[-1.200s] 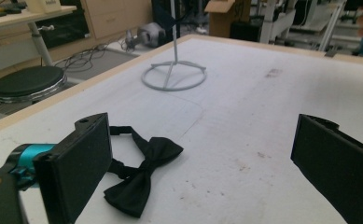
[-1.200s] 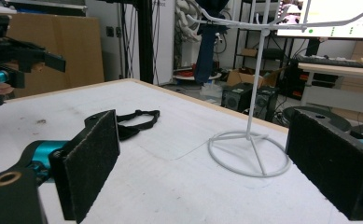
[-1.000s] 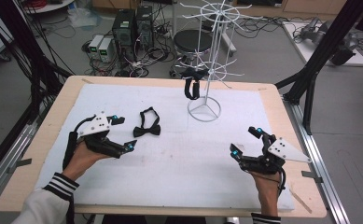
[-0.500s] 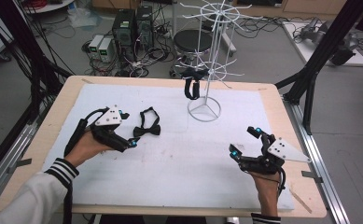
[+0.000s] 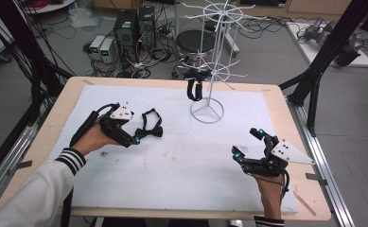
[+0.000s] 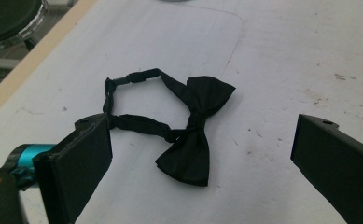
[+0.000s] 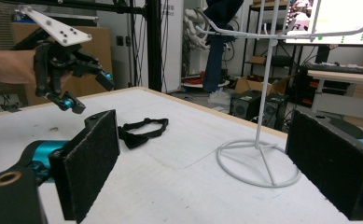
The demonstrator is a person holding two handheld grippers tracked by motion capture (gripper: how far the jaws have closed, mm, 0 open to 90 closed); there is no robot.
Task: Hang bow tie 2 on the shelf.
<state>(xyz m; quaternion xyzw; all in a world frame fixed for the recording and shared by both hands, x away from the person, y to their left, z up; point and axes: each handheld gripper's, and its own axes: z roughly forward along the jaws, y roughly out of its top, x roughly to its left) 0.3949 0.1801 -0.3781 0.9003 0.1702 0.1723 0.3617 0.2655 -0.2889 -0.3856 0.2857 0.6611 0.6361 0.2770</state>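
Observation:
A black bow tie (image 5: pixel 151 126) with a looped strap lies flat on the white mat, left of centre. My left gripper (image 5: pixel 133 135) hovers open just at its near left side. In the left gripper view the bow tie (image 6: pixel 193 135) lies between the spread jaws, untouched. A second black bow tie (image 5: pixel 194 87) hangs from a lower arm of the white wire rack (image 5: pixel 210 71). My right gripper (image 5: pixel 246 143) rests open near the mat's right front, with nothing between its fingers. The right gripper view looks across at the rack's ring base (image 7: pixel 258 163), the lying bow tie (image 7: pixel 139 130) and the left gripper (image 7: pixel 90 92).
The white mat (image 5: pixel 186 161) covers most of the wooden table (image 5: pixel 285 109). Black frame posts (image 5: pixel 314 80) stand at the table's right rear and left side. Computers and cables (image 5: pixel 129 33) sit on the floor behind.
My left gripper has moved right and forward, up to the lying bow tie. The right gripper has stayed put.

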